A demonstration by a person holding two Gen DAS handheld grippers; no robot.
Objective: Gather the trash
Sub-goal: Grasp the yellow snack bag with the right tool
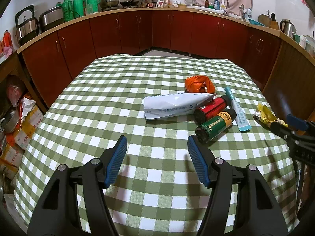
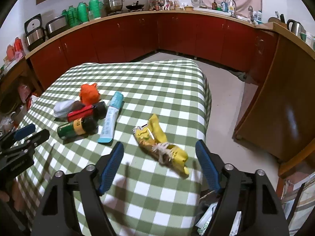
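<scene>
as far as the views show, nothing is collected yet: on the green-and-white checked tablecloth lie a crumpled orange plastic bag, a white printed plastic mailer, a red cylindrical can, a green can with a yellow band and a light blue tube, all clustered and partly touching. a torn yellow snack wrapper lies apart near the table's right edge, just ahead of the right gripper, whose jaws stand wide and empty; it looks like the likely first pick. the left gripper hovers wide open too, holding nothing, and no bin is clearly in view
</scene>
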